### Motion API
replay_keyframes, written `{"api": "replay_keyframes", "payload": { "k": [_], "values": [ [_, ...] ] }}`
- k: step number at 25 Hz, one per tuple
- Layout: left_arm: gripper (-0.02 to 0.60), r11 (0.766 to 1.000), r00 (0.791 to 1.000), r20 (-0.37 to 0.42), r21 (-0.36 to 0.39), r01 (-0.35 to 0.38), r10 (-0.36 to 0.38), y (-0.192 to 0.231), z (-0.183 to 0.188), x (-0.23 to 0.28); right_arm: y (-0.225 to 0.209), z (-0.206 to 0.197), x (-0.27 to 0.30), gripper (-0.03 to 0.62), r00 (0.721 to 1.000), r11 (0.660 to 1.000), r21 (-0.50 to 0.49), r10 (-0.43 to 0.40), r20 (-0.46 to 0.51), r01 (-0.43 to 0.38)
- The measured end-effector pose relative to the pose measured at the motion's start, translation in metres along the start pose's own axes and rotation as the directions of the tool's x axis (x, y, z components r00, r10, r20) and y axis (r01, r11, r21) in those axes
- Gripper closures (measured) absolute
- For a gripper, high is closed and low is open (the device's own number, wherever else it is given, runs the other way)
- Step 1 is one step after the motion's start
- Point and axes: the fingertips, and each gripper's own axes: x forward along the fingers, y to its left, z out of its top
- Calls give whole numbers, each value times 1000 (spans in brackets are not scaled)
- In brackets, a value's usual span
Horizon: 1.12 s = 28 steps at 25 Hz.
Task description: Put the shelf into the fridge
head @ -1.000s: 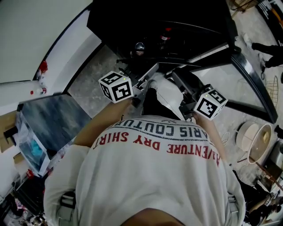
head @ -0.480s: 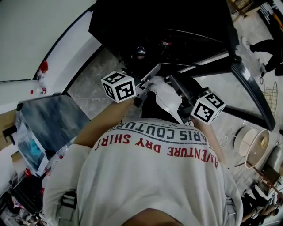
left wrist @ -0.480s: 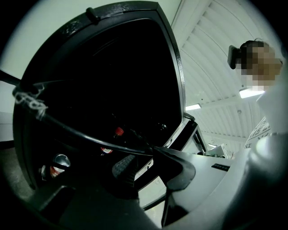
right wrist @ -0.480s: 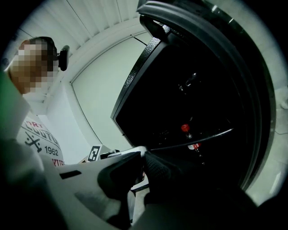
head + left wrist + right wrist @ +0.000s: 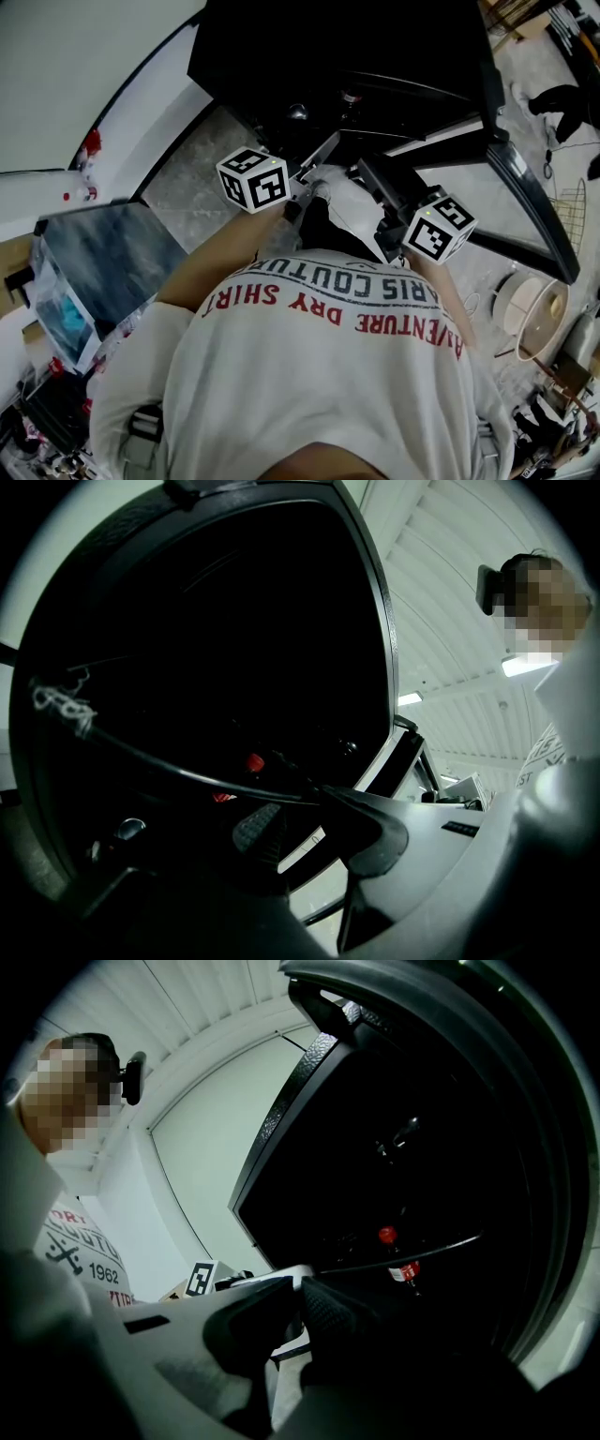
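The shelf [image 5: 412, 89] is a thin dark-rimmed pane held level in the mouth of the black fridge [image 5: 328, 47]. My left gripper [image 5: 314, 173] is at its near left edge. In the left gripper view the rim [image 5: 187, 771] runs in between the jaws of the left gripper [image 5: 314, 827], which are opening, and a gap shows beside the ribbed pad [image 5: 258, 827]. My right gripper [image 5: 370, 178] holds the near right edge. In the right gripper view the right gripper [image 5: 300, 1302] is shut on the rim [image 5: 422, 1251].
A red-capped bottle [image 5: 386, 1237] and a silver can [image 5: 298, 112] stand inside the fridge behind the shelf. The fridge door [image 5: 525, 187] hangs open on the right. A plastic bin [image 5: 66, 309] is at the left, bowls [image 5: 539, 300] at the right. The person's white shirt fills the foreground.
Both grippers and the shelf's near edge have shifted a little toward the fridge opening. The right marker cube has drawn slightly inward.
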Motion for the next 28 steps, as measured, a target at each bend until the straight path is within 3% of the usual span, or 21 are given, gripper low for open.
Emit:
{"api": "replay_keyframes", "payload": {
  "k": [14,28],
  "values": [
    [445,998,999,22,45,-35,34,16,16,13,-9,10,2,556,999,999,34,-22,26,21],
    [440,996,999,28,83,-45,43,24,25,23,-12,16,6,556,998,999,-1,-52,27,52]
  ]
}}
